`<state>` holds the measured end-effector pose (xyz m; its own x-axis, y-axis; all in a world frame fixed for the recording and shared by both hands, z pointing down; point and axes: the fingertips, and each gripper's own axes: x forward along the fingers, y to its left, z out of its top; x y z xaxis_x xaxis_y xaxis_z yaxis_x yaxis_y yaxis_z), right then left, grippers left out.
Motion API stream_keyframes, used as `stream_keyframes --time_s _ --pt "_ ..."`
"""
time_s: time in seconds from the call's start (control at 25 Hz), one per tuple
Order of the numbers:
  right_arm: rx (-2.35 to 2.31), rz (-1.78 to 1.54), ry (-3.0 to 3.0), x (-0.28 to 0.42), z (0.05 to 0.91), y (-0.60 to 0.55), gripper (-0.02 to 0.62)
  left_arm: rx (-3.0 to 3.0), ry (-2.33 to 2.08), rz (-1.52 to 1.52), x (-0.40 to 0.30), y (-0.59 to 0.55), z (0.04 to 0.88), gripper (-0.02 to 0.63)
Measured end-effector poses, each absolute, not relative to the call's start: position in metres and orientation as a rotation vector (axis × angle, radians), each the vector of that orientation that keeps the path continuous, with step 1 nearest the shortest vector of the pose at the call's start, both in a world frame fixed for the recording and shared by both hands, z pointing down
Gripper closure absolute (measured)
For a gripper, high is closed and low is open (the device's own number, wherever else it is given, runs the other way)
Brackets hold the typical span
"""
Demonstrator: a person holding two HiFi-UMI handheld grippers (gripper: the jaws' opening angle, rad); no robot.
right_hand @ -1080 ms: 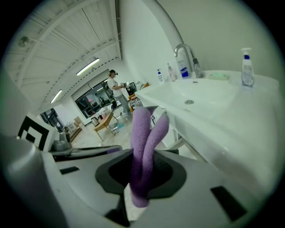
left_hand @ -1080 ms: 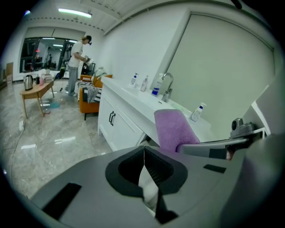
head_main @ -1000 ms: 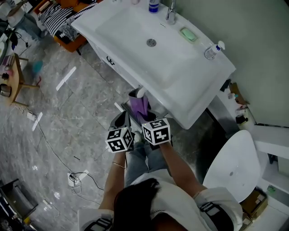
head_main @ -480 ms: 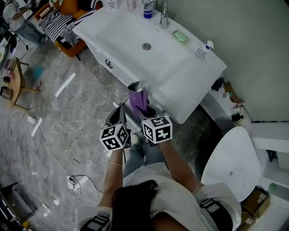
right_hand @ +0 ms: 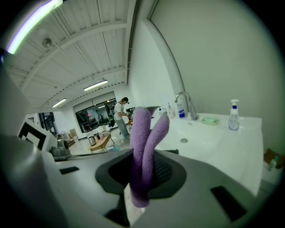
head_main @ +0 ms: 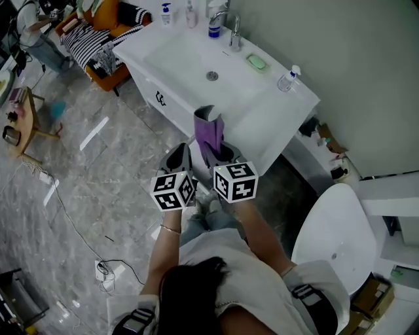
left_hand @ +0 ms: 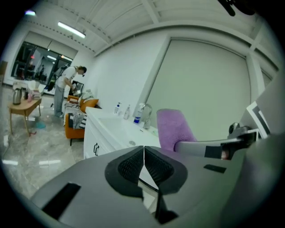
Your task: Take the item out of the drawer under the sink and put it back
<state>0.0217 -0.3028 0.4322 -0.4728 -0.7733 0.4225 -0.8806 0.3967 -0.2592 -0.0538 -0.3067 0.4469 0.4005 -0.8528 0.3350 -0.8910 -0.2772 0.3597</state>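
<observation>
A folded purple towel (head_main: 211, 134) stands upright in my right gripper (head_main: 221, 156), whose jaws are shut on its lower part. In the right gripper view the towel (right_hand: 144, 133) rises as two plush folds from between the pads. It hangs in front of the white sink counter (head_main: 265, 127), level with its front edge. My left gripper (head_main: 178, 156) is just left of it, with nothing in its shut jaws; its ribbed pads (left_hand: 133, 165) meet. From the left gripper view the towel (left_hand: 171, 128) shows at the right. The grippers and my legs hide the drawer under the sink.
On the counter stand a faucet (head_main: 234, 29), a green soap dish (head_main: 256, 61), a spray bottle (head_main: 287, 78) and pump bottles (head_main: 167, 12). A white toilet (head_main: 330, 229) sits at the right. An orange chair (head_main: 98, 65) and a person (left_hand: 64, 89) are at the far left.
Both grippers have risen together, and the purple towel has come up from below the sink to the height of the counter's front edge.
</observation>
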Motion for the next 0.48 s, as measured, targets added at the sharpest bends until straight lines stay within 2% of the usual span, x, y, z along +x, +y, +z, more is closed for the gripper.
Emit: stream_keyframes --time_s 0.48 --pt "1.619 0.390 -2.464 0.036 0.375 -0.305 0.514 2.332 -1.467 0.038 -0.040 -0.308 0.391 0.601"
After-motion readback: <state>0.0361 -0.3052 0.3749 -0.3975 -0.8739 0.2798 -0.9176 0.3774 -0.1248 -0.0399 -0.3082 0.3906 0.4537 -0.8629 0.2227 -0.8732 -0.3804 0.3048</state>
